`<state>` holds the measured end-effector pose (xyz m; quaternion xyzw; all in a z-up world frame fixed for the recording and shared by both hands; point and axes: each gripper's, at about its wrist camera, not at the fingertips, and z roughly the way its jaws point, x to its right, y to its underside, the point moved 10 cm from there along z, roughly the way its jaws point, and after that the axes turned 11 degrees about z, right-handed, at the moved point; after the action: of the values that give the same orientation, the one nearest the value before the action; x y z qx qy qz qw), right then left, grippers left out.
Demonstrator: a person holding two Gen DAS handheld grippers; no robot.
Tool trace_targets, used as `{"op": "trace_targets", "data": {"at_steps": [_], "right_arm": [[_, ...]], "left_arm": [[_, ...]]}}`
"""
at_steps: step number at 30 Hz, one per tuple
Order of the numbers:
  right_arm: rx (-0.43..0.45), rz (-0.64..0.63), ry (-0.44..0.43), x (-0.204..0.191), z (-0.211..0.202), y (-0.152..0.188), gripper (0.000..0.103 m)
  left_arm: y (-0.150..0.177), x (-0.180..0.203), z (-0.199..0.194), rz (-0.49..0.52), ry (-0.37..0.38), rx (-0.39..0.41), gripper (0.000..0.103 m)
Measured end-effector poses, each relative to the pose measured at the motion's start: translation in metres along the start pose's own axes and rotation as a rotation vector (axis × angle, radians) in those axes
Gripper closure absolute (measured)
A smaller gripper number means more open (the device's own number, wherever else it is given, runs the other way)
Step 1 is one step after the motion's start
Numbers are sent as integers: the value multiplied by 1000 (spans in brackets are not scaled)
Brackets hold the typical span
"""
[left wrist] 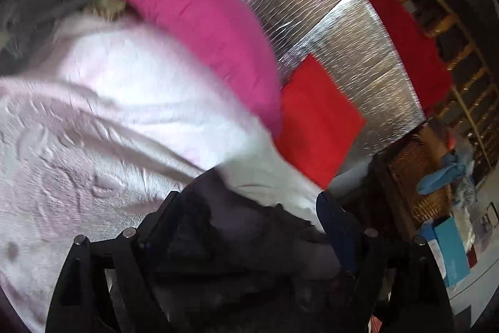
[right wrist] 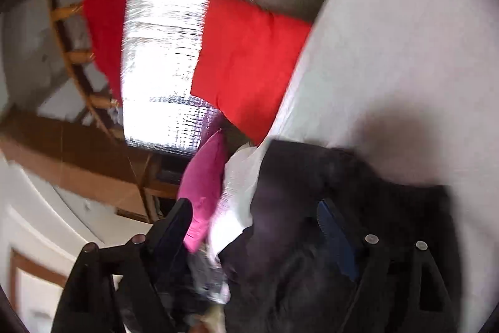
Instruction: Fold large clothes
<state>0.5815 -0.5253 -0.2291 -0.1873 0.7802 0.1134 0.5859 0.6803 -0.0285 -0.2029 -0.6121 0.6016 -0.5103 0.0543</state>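
Note:
A dark, almost black garment [left wrist: 237, 227] lies bunched between the fingers of my left gripper [left wrist: 249, 202], which looks shut on it over a pale pink embossed bedspread [left wrist: 93, 120]. In the right wrist view the same dark garment [right wrist: 312, 208] fills the space between the fingers of my right gripper [right wrist: 255, 214], which looks shut on it above the white bedding [right wrist: 389, 52]. Both views are blurred by motion.
A magenta pillow [left wrist: 199, 30] and a red pillow [left wrist: 315, 120] lie on the bed; both show in the right wrist view [right wrist: 205, 186] [right wrist: 249, 61]. A silver foil panel [left wrist: 336, 46] and a red cloth [left wrist: 405, 46] stand behind. A wicker basket [left wrist: 414, 177] and blue box [left wrist: 449, 252] are at right.

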Motion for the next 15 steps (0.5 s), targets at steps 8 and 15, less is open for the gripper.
{"op": "trace_targets", "data": {"at_steps": [8, 15], "right_arm": [[136, -257, 265, 20, -93, 58, 18], [212, -334, 506, 70, -118, 51, 19]], "left_arm": [[122, -4, -94, 22, -163, -29, 16], [174, -83, -101, -160, -342, -142, 16]]}}
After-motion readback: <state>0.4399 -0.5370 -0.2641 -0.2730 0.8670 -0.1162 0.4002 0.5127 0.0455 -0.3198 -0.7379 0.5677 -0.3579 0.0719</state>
